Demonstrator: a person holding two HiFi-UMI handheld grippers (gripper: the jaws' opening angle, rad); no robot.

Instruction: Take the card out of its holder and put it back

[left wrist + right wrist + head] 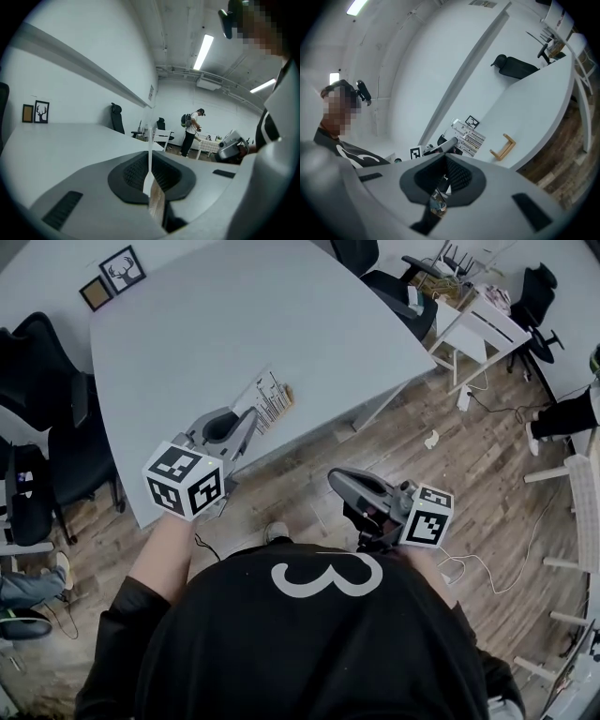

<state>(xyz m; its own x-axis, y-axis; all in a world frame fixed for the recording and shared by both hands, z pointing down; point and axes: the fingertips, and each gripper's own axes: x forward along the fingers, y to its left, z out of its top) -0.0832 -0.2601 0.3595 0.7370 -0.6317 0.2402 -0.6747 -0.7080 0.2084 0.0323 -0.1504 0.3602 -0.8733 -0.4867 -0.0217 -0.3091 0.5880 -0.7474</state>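
Card (265, 397) was a thin, flat white rectangle printed with rows of black bar-like lines; edge-on in the left gripper view it showed only as a narrow white sliver (149, 150); left gripper (248, 418) was clamped on its near edge, ribbed dark pads pressed to both faces, and the rest of the card stuck out past the tips over the table (234, 324); holder (285, 393) was a small light-wood U-shaped piece lying flat on the smooth pale-grey tabletop; the right gripper view showed it clear of the card (468, 136), off to one side (503, 146), so the card was out of its holder; right gripper (336, 479) sat off the table edge over the wood-plank floor, well apart from the card, jaws together with nothing between them; both grippers had matte grey moulded shells.
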